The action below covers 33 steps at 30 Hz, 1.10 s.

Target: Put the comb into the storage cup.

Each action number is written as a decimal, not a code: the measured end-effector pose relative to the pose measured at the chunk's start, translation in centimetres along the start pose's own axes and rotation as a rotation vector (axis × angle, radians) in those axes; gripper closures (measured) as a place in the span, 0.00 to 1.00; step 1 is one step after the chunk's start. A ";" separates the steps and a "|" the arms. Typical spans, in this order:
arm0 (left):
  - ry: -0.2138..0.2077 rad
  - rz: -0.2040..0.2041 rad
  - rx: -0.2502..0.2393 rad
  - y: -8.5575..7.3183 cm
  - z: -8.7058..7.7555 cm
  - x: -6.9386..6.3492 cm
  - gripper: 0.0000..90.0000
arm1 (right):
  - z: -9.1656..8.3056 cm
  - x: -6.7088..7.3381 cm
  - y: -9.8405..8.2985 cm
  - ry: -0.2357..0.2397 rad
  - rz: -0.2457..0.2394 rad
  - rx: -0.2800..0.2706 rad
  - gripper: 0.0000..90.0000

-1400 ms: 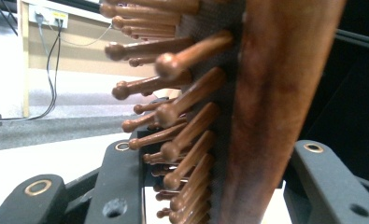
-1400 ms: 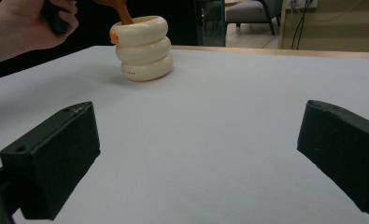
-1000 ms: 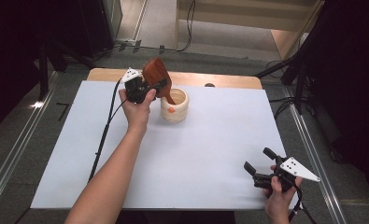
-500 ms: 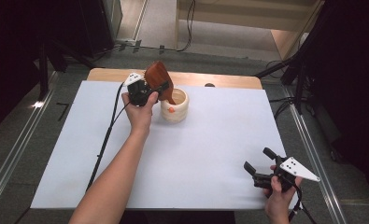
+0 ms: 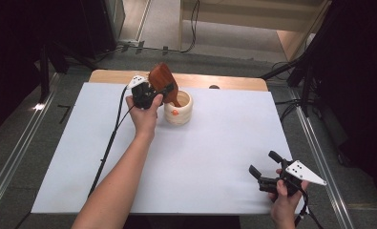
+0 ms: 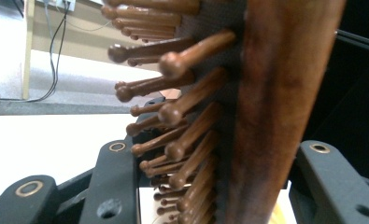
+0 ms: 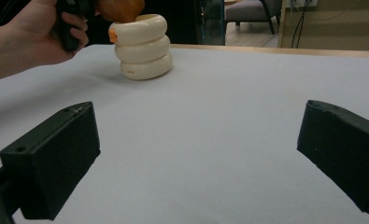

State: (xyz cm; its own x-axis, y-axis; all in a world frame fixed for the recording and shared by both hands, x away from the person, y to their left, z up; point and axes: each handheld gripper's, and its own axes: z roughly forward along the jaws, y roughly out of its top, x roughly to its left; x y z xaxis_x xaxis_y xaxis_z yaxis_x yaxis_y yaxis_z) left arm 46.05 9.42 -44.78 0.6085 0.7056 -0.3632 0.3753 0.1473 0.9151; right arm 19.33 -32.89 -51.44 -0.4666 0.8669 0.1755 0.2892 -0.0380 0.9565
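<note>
- The left claw [image 5: 163, 90], jaws just easing apart, seemingly grips the hairbrush [image 5: 161, 79] whose handle sits in the cup [image 5: 178, 110]; slipping could topple it.
- The right claw [image 5: 262, 168] is open, empty.

Hairbrush [image 5: 161, 81]: reddish-brown wood with a darker grain, glossy; its pins [image 6: 182, 116] match, with rounded tips. Ribbed holder [image 5: 178, 109]: cream, three stacked rings, with a small orange mark near the rim and faint dark lettering on the lowest ring. Table cover [image 5: 200, 157]: plain white, no pattern. Table edge [image 5: 224, 82]: light wood tone. Left gripper [image 5: 153, 94]: black. Right gripper [image 5: 265, 171]: black body; its top plate is pale grey with dark dots. Cable [image 5: 110, 138]: black.
</note>
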 end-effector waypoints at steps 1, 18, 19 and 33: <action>0.001 -0.002 0.000 0.0 0.0 0.0 0.57 | 0.0 0.0 0.0 0.000 0.003 0.001 0.00; 0.028 -0.045 0.072 -0.2 0.0 0.6 0.26 | 0.0 0.0 0.0 -0.001 0.001 0.003 0.00; 0.035 -0.039 0.085 -0.2 -0.1 0.6 0.20 | 0.0 0.0 0.0 0.000 -0.001 0.003 0.00; 0.012 0.037 0.086 -0.3 -1.3 -0.2 0.00 | 0.1 0.0 0.0 -0.002 -0.002 0.002 0.00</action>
State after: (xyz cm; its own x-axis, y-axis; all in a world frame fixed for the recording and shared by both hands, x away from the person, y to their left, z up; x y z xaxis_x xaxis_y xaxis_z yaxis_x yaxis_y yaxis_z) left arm 44.86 10.14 -44.70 0.6149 0.7179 -0.3264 0.4116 0.0609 0.9093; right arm 19.40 -32.88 -51.47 -0.4654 0.8681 0.1726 0.2898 -0.0347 0.9565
